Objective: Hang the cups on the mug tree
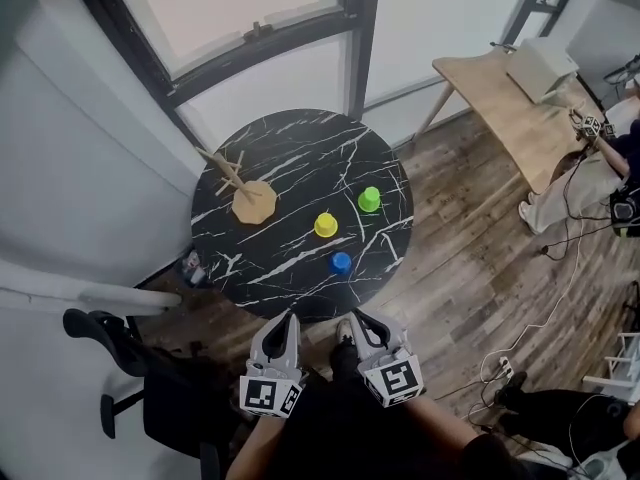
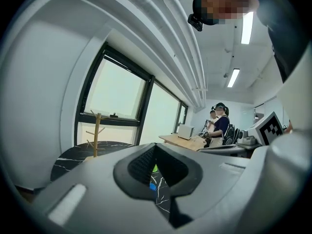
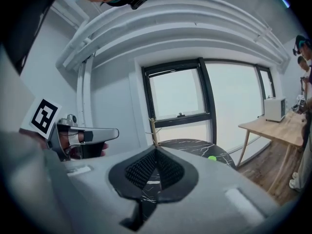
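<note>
A wooden mug tree [image 1: 240, 180] stands at the left of a round black marble table [image 1: 290, 148]. Three cups sit upside down on the table: green [image 1: 369, 200], yellow [image 1: 326, 225] and blue [image 1: 341, 263]. My left gripper [image 1: 287, 319] and right gripper [image 1: 360, 320] hover side by side off the table's near edge, both shut and empty. In the left gripper view the jaws meet at the tip, with the mug tree [image 2: 96, 132] far left. The right gripper view shows the mug tree [image 3: 153, 130] straight beyond the shut jaws and the green cup [image 3: 211, 158] to the right.
A black office chair [image 1: 150, 373] stands at the lower left beside me. A wooden desk [image 1: 505, 108] with a white appliance [image 1: 540, 68] is at the upper right. People sit at the right edge, with cables [image 1: 560, 298] across the wooden floor. Windows lie behind the table.
</note>
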`<state>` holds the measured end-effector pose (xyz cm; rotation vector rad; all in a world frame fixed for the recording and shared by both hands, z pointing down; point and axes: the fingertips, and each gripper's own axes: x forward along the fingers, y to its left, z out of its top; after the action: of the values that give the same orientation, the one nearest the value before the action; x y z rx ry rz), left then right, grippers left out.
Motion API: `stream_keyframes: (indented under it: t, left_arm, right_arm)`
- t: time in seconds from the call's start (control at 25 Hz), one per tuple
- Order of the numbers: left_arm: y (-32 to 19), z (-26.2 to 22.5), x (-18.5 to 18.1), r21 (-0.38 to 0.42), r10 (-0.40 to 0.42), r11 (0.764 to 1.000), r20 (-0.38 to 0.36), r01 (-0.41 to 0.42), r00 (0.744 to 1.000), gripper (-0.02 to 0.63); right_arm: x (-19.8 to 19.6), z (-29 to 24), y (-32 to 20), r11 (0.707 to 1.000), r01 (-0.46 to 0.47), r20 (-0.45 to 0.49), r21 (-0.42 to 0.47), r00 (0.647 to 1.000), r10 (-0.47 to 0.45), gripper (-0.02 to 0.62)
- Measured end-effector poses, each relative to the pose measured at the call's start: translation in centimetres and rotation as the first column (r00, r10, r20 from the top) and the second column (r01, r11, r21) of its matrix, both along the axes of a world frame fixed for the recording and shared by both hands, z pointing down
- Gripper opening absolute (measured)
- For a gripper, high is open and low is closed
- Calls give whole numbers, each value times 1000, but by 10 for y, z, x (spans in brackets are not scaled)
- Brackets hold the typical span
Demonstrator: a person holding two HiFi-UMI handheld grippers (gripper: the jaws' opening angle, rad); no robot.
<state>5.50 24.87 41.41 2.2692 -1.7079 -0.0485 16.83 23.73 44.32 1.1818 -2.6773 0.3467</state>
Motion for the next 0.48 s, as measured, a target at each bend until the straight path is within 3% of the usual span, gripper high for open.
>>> stream_keyframes:
  t: [0.48]
  left_arm:
    - [-37, 17, 8, -20, -41, 999, 6, 41, 999, 0]
  right_arm:
    - [5, 34, -39, 998, 22, -46, -66, 999, -25, 0]
